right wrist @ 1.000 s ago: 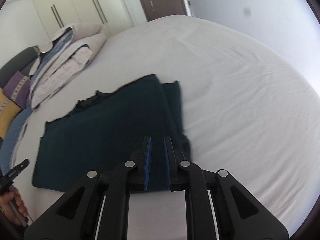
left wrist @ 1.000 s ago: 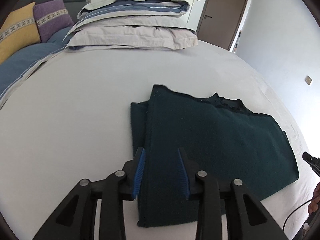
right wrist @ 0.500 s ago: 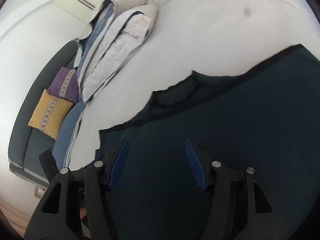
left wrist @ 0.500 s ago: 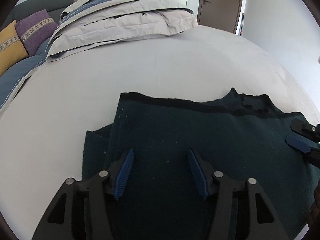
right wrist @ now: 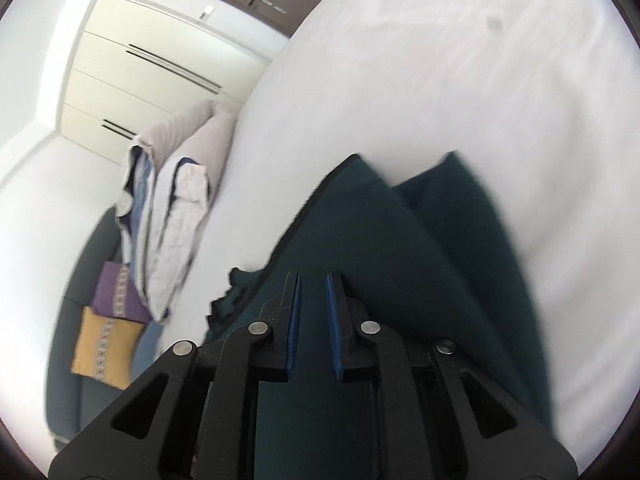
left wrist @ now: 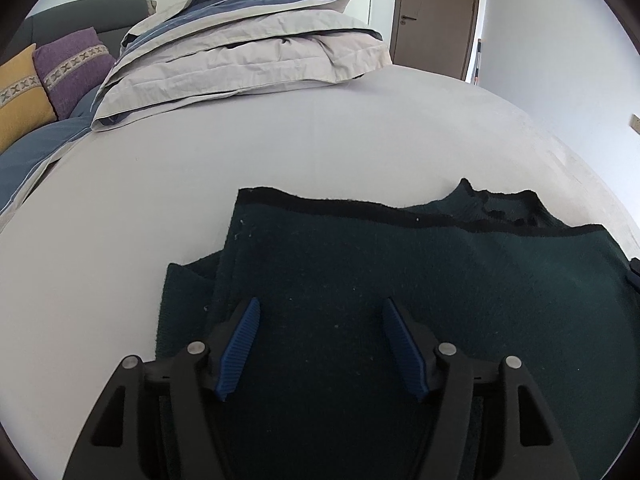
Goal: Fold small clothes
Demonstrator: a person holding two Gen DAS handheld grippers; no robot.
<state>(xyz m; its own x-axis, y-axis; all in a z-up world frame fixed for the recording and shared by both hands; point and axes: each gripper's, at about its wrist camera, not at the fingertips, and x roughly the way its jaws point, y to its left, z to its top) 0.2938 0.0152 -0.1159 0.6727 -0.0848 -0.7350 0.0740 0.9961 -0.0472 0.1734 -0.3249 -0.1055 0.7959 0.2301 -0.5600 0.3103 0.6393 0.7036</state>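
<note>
Sweater [left wrist: 400,280], dark green and partly folded, fills the lower frame on the white bed [left wrist: 280,140]. Left gripper [left wrist: 320,344] hovers spread and opening above its near edge; right gripper [right wrist: 313,322] is closing, nearly together, over the cloth, a pinch unclear. Best grab matching corners evenly. Bedding stack [left wrist: 248,52] sits upper left.

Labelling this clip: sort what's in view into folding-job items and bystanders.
Job:
- dark green garment
- left gripper, jaws opening
- right gripper, jaws closing

Bystanders:
- folded duvet
- purple cushion
- yellow cushion
- door
</note>
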